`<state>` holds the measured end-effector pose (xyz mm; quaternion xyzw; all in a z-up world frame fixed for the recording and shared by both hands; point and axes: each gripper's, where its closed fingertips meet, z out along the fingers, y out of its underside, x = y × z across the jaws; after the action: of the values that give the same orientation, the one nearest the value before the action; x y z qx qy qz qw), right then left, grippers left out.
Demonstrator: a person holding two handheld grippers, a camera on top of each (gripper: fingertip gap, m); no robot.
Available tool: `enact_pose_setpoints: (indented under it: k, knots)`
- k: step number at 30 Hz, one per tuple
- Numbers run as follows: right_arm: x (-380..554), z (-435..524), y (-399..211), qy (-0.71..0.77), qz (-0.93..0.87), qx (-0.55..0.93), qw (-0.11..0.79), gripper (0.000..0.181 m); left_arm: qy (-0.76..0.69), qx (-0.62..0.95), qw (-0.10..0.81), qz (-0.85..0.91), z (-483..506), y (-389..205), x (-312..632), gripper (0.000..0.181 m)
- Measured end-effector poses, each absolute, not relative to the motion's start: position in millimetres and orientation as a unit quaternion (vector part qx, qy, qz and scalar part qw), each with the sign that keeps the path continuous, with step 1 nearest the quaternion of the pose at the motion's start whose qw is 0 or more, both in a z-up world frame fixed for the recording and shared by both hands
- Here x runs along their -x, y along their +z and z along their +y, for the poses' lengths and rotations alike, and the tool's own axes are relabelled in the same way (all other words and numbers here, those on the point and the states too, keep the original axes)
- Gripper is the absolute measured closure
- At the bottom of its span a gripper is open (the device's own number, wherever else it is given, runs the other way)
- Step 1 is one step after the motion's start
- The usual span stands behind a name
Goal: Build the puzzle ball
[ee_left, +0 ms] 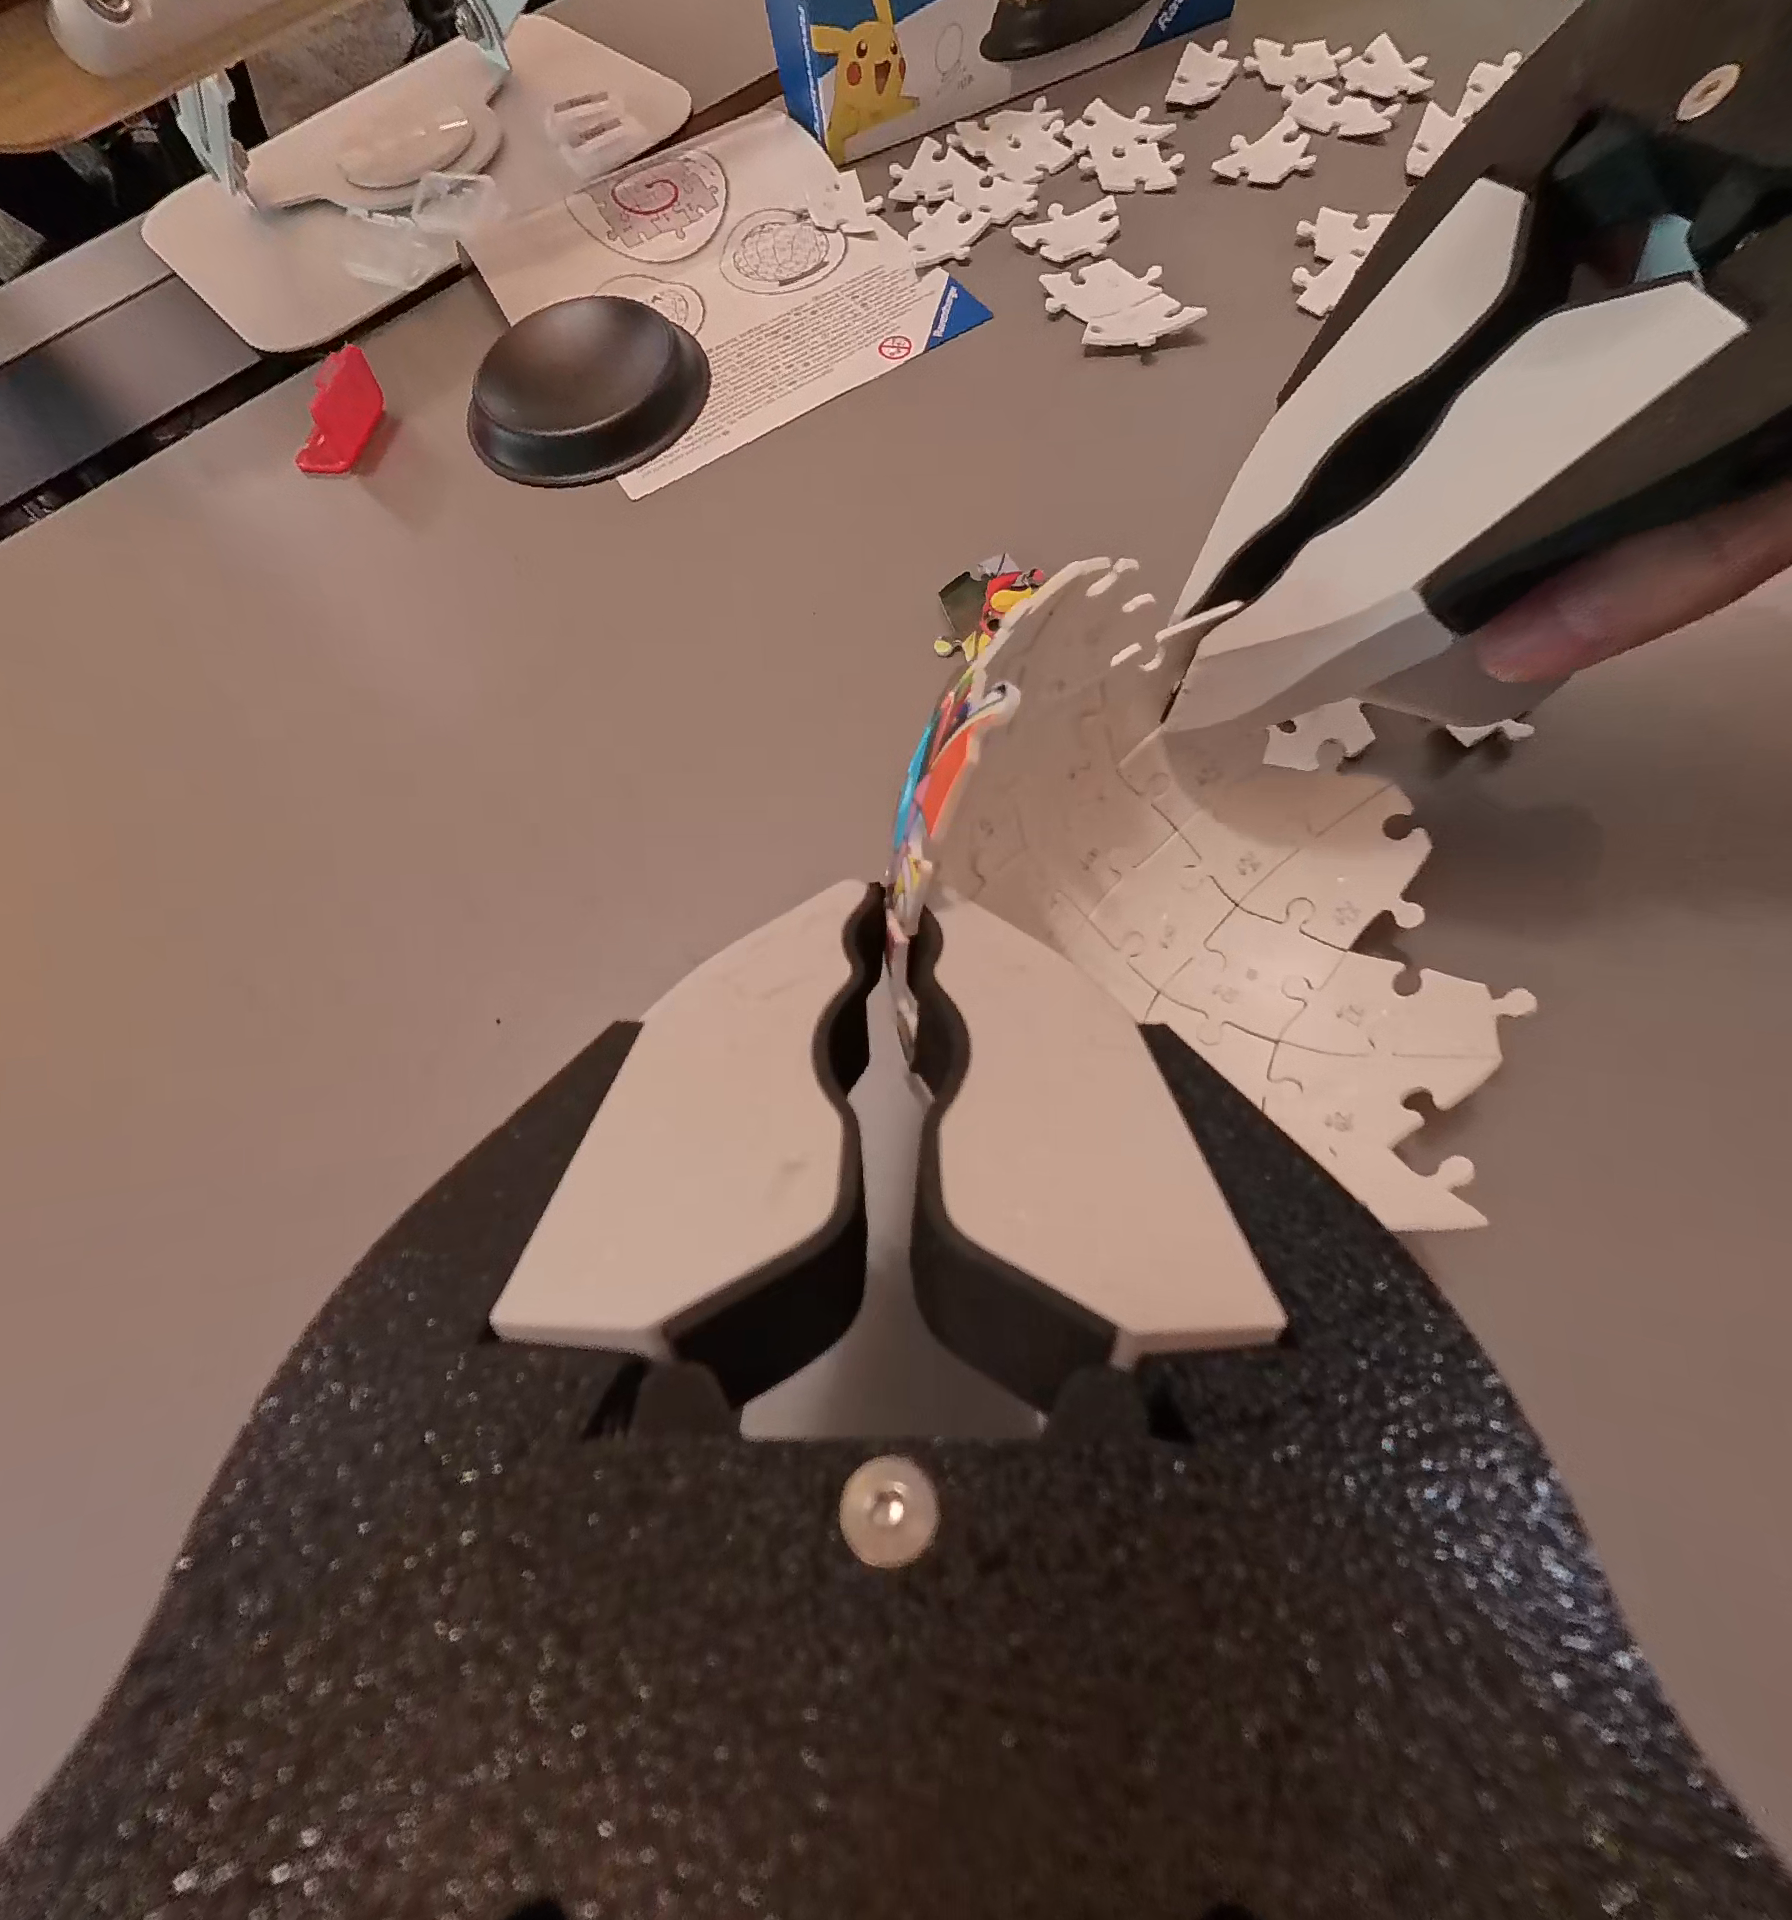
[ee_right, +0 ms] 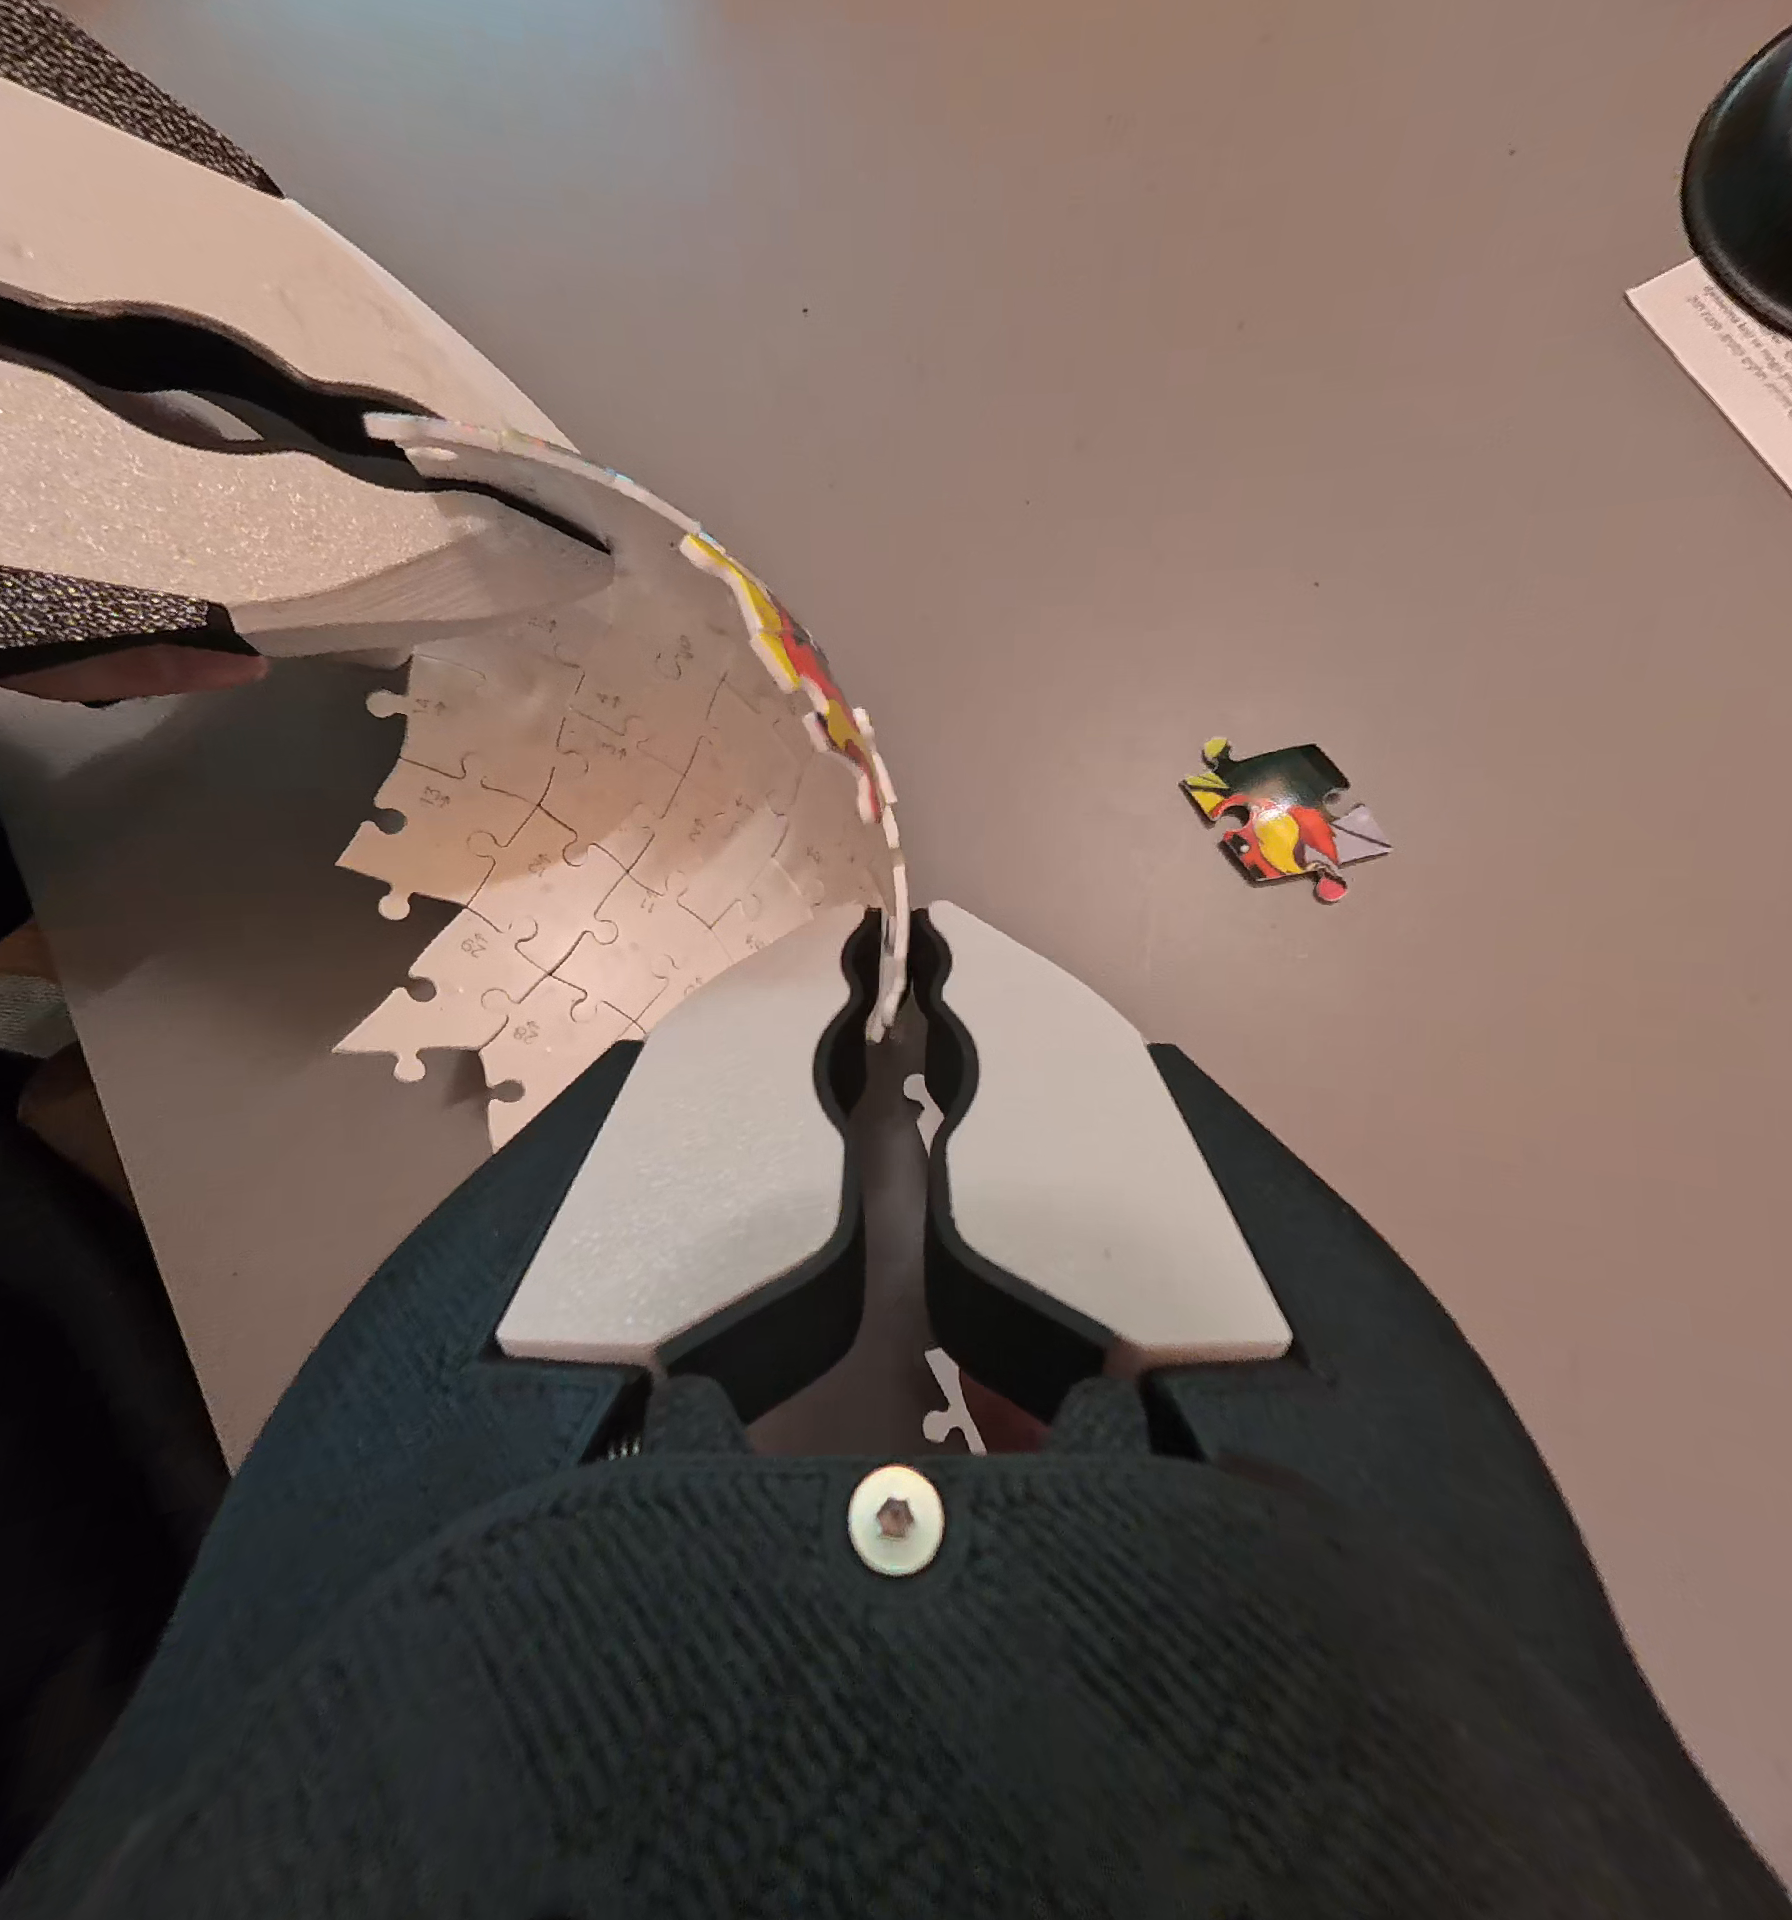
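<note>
The left gripper (ee_left: 902, 925) pinches one edge of the curved puzzle shell (ee_left: 1214, 914), which arches rightward from its tips. At the shell's far edge, the right gripper (ee_right: 897, 961) clamps it too. Beyond lie a black stand (ee_left: 585, 390), loose white pieces (ee_left: 1079, 197) and a box (ee_left: 871, 73).

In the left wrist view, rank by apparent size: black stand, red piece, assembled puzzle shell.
1. Assembled puzzle shell, largest, though nearest the camera.
2. Black stand.
3. Red piece, smallest.
</note>
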<state>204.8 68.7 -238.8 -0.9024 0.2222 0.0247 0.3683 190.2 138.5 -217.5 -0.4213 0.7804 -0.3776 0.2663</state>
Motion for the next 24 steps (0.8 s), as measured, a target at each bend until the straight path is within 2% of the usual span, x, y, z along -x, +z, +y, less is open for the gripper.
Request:
enact_pose_setpoints:
  k: [16,19,24]
  knots:
    - [-205,72,-236,0.034,0.232,0.895,0.38,0.177,-0.388,0.427,0.272,0.771,142,-216,-193,0.179]
    - [-204,70,-231,0.033,0.229,0.891,0.39,0.165,-0.384,0.425,0.273,0.773,142,-216,-192,0.179]
    - [-202,62,-225,0.023,0.207,0.897,0.389,0.164,-0.385,0.424,0.273,0.773,142,-216,-192,0.179]
